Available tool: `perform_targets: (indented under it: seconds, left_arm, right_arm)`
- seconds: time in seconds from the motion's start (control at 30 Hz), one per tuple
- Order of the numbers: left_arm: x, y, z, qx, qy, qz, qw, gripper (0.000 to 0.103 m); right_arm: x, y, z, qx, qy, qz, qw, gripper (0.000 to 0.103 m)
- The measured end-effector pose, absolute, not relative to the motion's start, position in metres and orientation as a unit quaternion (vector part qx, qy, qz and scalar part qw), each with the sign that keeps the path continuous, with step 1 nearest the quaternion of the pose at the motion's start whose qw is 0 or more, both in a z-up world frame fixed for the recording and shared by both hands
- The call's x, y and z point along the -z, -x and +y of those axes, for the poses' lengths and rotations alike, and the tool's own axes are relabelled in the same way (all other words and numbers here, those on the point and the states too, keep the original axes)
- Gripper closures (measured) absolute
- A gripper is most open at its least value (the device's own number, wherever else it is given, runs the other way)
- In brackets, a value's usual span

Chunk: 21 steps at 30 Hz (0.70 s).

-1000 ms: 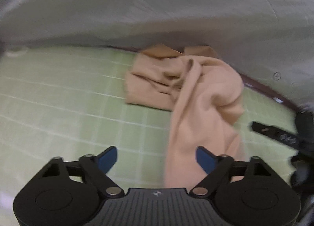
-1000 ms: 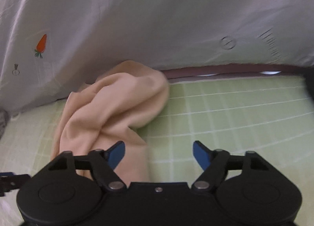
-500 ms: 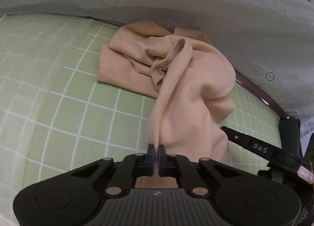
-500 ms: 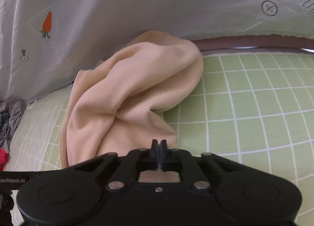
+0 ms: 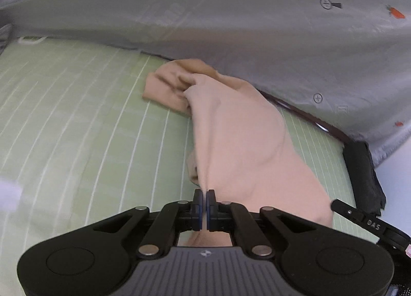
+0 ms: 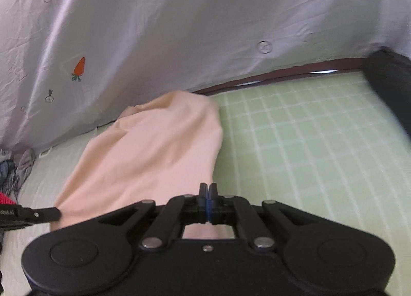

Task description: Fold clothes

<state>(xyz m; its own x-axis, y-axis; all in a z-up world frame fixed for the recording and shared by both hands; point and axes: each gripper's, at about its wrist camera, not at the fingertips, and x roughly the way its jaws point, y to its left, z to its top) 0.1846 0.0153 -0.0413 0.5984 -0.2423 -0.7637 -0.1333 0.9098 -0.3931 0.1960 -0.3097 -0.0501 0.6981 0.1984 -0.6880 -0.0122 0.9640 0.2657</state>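
The left gripper (image 5: pixel 204 197) is clenched on an edge of the peach garment (image 5: pixel 239 141); the right gripper (image 6: pixel 208 191) is clenched on its near hem (image 6: pixel 154 157); the pinched cloth is hidden behind both jaws; the far end lies crumpled on the green checked mat (image 5: pixel 77 121), partly blurred, against the carrot-print sheet (image 5: pixel 231 26).

Both cams low over the green grid mat (image 5: pixel 77 128), close in, looking forward along their fingers toward the carrot-print sheet (image 5: pixel 231 26) at the back. Left wrist view sits left of the peach garment (image 5: pixel 239 141), right wrist view sits to its right. Shared: garment, mat, sheet. Each view catches the other gripper at its edge.
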Motion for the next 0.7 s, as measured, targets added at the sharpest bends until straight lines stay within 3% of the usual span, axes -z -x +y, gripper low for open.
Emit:
perform_targets:
  seconds: [0.33, 0.53, 0.63, 0.7]
  left_arm:
    - [0.051, -0.084, 0.034, -0.029, 0.209, 0.472, 0.856, 0.101]
    - [0.047, -0.071, 0.039, -0.054, 0.188, 0.470, 0.861, 0.101]
    - [0.045, -0.064, 0.041, -0.067, 0.177, 0.469, 0.863, 0.099]
    - [0.036, -0.069, 0.034, -0.065, 0.160, 0.464, 0.869, 0.092]
  right_arm:
    - [0.053, -0.076, -0.308, -0.023, -0.106, 0.395, 0.912, 0.103]
    - [0.068, -0.046, -0.298, -0.013, -0.109, 0.413, 0.904, 0.103]
    - [0.071, -0.039, -0.297, -0.006, -0.104, 0.417, 0.903, 0.103]
    - [0.074, -0.035, -0.300, 0.003, -0.103, 0.417, 0.903, 0.101]
